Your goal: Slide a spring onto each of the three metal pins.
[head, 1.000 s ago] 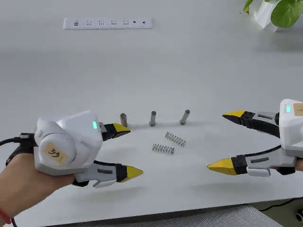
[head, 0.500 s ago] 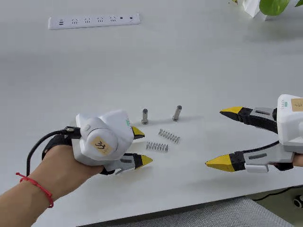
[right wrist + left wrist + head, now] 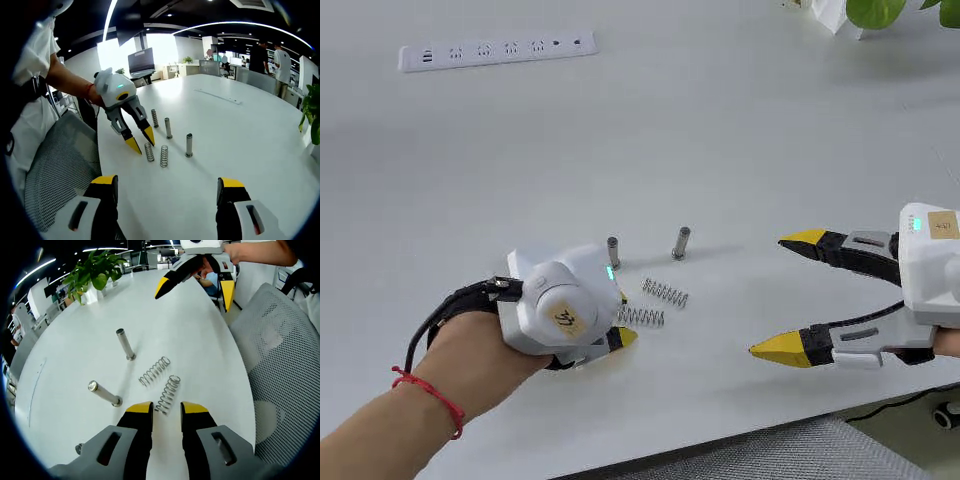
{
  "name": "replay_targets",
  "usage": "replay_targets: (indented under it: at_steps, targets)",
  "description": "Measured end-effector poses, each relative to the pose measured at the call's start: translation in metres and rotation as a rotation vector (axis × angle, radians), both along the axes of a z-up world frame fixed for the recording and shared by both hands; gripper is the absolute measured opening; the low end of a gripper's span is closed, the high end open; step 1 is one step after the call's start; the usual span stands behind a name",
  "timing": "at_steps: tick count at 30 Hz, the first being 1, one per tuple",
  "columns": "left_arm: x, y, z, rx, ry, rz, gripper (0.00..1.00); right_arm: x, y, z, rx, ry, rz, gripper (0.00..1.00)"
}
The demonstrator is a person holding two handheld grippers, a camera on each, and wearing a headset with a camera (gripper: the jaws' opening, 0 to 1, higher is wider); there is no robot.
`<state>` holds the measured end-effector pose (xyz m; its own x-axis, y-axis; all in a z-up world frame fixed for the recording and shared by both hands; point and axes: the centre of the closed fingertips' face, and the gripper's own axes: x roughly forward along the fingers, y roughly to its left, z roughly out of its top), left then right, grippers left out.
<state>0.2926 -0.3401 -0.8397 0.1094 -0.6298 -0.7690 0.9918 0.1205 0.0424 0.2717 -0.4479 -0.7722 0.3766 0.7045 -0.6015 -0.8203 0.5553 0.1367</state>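
left gripper (image 3: 165, 409) is sitting low, jaws parted, bracketing near spring (image 3: 168, 392) end without pinching | right gripper (image 3: 790, 293) is hovering, jaws spread wide | other spring (image 3: 154, 371) is lying on table (image 3: 740, 140) beside pins (image 3: 124, 343)

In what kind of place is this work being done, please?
Probably an open-plan office: a large white table with a power strip on it, a grey mesh chair beside it, a potted plant, and a monitor further back.
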Motion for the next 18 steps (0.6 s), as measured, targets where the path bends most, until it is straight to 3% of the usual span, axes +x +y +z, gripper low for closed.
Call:
replay_targets:
  at_steps: [18]
  targets:
    - [-0.003, 0.0024, -0.0014, 0.023, 0.011, 0.0, 0.09, -0.0022, -0.0007, -0.0007, 0.005, -0.001, 0.002, 0.81]
